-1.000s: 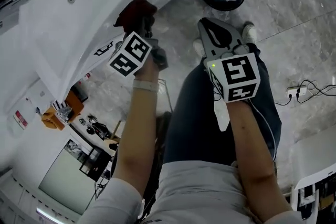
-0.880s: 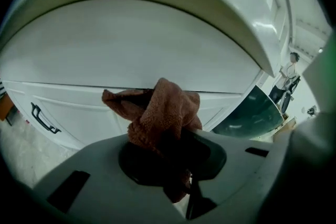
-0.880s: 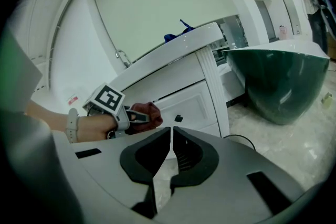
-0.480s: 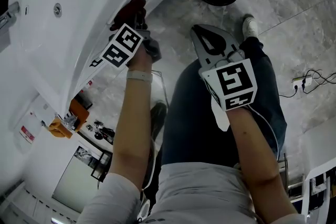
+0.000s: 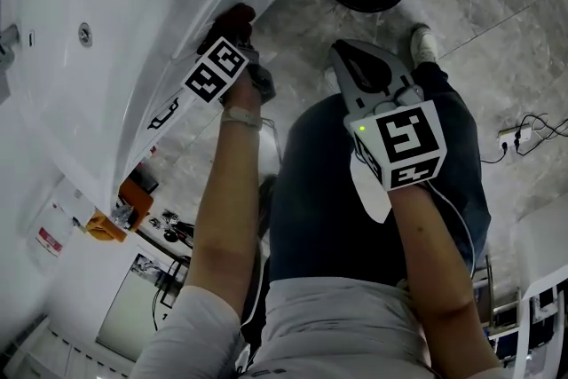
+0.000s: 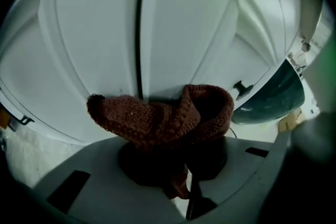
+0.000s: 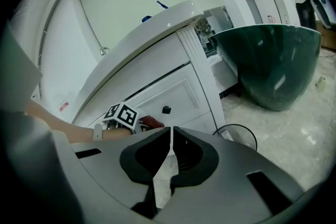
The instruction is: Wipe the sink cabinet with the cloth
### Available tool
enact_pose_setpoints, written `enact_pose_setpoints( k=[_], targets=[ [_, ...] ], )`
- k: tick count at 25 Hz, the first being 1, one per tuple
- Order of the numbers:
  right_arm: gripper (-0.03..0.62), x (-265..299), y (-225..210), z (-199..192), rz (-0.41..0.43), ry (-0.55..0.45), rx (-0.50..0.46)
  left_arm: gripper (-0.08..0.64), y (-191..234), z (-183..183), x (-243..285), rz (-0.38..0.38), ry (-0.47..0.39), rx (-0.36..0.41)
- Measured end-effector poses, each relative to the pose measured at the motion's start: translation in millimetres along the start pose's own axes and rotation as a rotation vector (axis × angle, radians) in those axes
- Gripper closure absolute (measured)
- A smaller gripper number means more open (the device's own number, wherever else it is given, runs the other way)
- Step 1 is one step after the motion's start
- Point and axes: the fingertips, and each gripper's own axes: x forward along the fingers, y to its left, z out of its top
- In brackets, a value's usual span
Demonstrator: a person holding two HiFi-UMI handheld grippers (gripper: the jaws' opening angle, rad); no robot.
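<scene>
Against the white front of the sink cabinet [image 5: 133, 31], where two door panels met at a dark seam [image 6: 139, 23], you were in the wiping step itself, as far as I could judge. The cloth was already at the panel, not on its way to it. Off to the right on the marble floor [image 5: 497, 31] stood a dark green bin [image 7: 273, 60], well apart from the work.

Your right gripper [image 7: 171, 136] hung over your thigh with its jaws pressed together on nothing, taking no part. Your left gripper [image 6: 178, 165] had its jaws clenched on the red-brown knitted cloth [image 6: 157, 118], a tag of it hanging down between them.

That cloth lay bunched across the jaw tips at the foot of the seam, looking pressed to the door, though contact could not be told for sure. Its long axis ran crosswise to the jaws, left to right in the left gripper view. A loose tail pointed left and a folded loop curled up on the right.

A small dark knob [image 6: 240, 86] sat just beside that loop. The next move probably called for steady pressure into the panel and a stroke along its face, with the loop steered clear of the knob so it would not snag.
</scene>
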Motion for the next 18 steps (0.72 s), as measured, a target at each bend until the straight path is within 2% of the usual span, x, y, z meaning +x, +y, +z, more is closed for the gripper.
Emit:
enact_pose_setpoints(
  k=[13,18],
  targets=[
    [0.56,17,-9,-13,0.006,0.024,0.025,0.492,9,-24,51,-0.025,0.045,-0.026],
    [0.561,21,-7,-16,0.015,0.031,0.025,0.494,-2,-23,49,-0.065,0.071,-0.089]
  ],
)
